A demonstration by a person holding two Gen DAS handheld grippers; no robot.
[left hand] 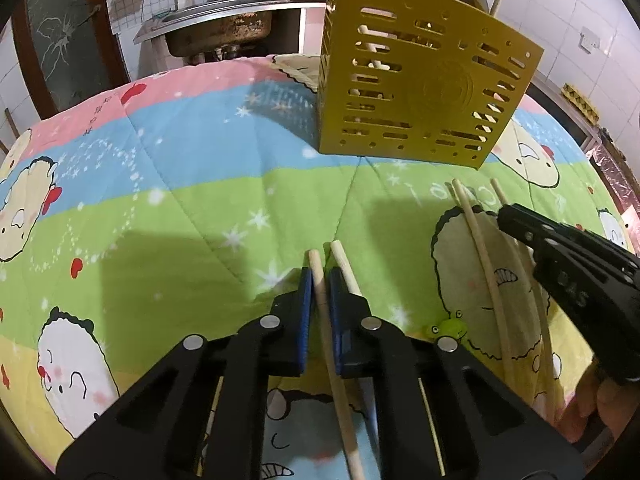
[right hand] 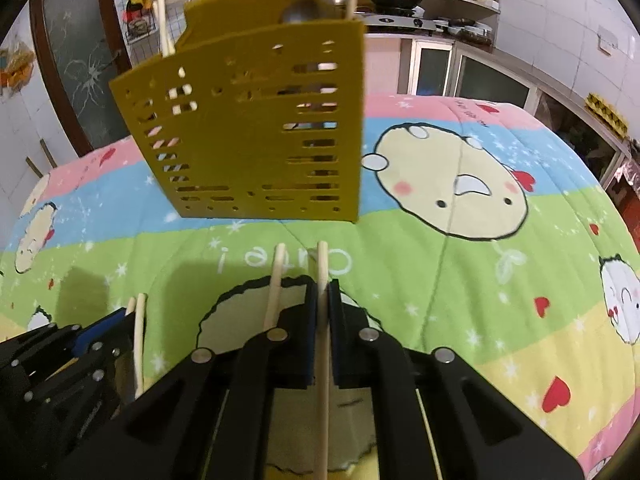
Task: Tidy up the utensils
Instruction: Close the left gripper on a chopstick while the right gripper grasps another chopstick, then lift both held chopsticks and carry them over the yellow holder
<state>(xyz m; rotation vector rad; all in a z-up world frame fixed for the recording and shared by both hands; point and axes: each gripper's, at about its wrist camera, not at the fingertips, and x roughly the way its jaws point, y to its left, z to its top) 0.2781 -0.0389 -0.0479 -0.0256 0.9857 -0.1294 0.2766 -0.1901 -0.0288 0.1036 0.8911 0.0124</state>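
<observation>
- Nearest in the left wrist view, the left gripper [left hand: 320, 276] has its blue pads pressed against one chopstick [left hand: 326, 320], whose blunt end pokes out just past the fingertips; the jaws look closed on it.
- A second chopstick [left hand: 346, 268] lies just to the right of that gripper's right finger, outside the pinch, with most of its length hidden behind the finger.
- In the right wrist view, the right gripper [right hand: 322, 292] likewise clamps a single chopstick [right hand: 323, 320] between its pads, the stick running forward between the fingers and ending short of the holder.
- Its partner chopstick [right hand: 274, 288] lies free on the quilt, just left of the gripper's left finger.
- Both pairs rest on the cartoon-print quilt [left hand: 160, 208] that covers the table, and the sticks look low against the fabric rather than clearly lifted, though the pictures do not settle that.
- Farther on, the yellow slotted utensil holder [left hand: 416, 80] stands upright on the quilt, beyond both grippers and apart from them.
- Pale sticks already rise from its top and show through the slots, and something rounded and metallic sits inside, so part of the sorting appears done.
- What remains, by this judgement: four chopsticks are still outside the holder, two gripped and two loose.
- Beyond the table, a sink [left hand: 224, 24] stands against the tiled wall.
</observation>
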